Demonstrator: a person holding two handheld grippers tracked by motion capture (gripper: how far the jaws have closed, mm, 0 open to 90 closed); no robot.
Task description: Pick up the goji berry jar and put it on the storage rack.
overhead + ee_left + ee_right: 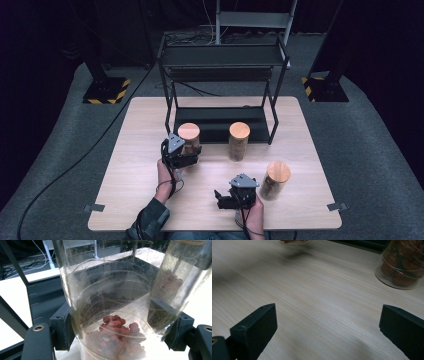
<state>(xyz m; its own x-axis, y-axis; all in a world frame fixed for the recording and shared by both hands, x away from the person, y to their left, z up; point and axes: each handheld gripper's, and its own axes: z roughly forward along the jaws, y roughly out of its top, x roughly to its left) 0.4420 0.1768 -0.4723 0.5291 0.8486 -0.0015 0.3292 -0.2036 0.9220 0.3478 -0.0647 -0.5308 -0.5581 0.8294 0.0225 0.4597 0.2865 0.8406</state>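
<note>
1. Three clear glass jars with round wooden lids stood on the pale wooden table (125, 165); the left jar (189, 138), before the black two-tier metal rack (222, 56), held reddish pieces.
2. The left gripper (186, 156) clasped that jar between its jaws.
3. The right gripper (223, 198) hung wide open, holding nothing.

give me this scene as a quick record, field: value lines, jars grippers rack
surface: light wooden table
rack: black two-level metal shelf at the table's far edge
jars: three glass jars with wooden lids
left jar: holds reddish pieces, stands between the left gripper's jaws
middle jar: stands free, in front of the rack
right jar: stands free, just right of the right gripper
left gripper: jaws on either side of the left jar, pads on the glass
right gripper: open over bare table, holds nothing
</note>
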